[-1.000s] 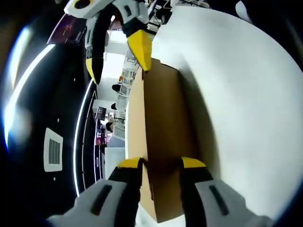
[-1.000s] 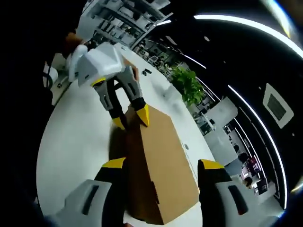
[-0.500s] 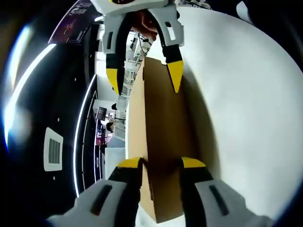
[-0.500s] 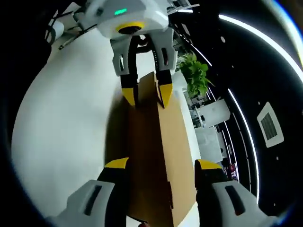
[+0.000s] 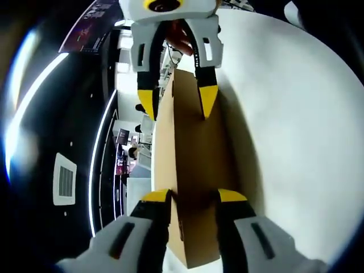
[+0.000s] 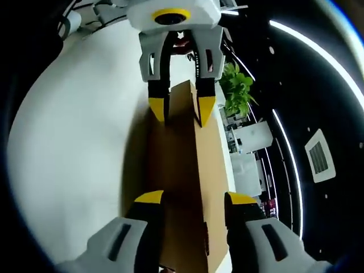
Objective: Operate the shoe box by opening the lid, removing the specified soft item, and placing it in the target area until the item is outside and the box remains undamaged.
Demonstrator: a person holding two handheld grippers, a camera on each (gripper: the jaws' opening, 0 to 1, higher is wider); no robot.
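A brown cardboard shoe box (image 5: 190,165) lies closed on the white table (image 5: 296,114), seen lengthwise in both views (image 6: 182,165). My left gripper (image 5: 193,197) is shut on its near end, one yellow-tipped jaw pressed to each side. From the far end my right gripper (image 5: 176,102) straddles the box, open, with its tips close beside the cardboard. In the right gripper view my right gripper (image 6: 195,199) flanks the near end with a slightly wider gap, and my left gripper (image 6: 181,108) clasps the far end. The box contents are hidden.
The white table (image 6: 68,148) spreads wide on one side of the box. Beyond its edge are a green potted plant (image 6: 236,91), office shelves and desks (image 5: 136,153), and a dark ceiling with strip lights.
My right gripper has swung into line with the box, come down over its end and narrowed its jaws toward the sides. The left gripper and the box have stayed put.
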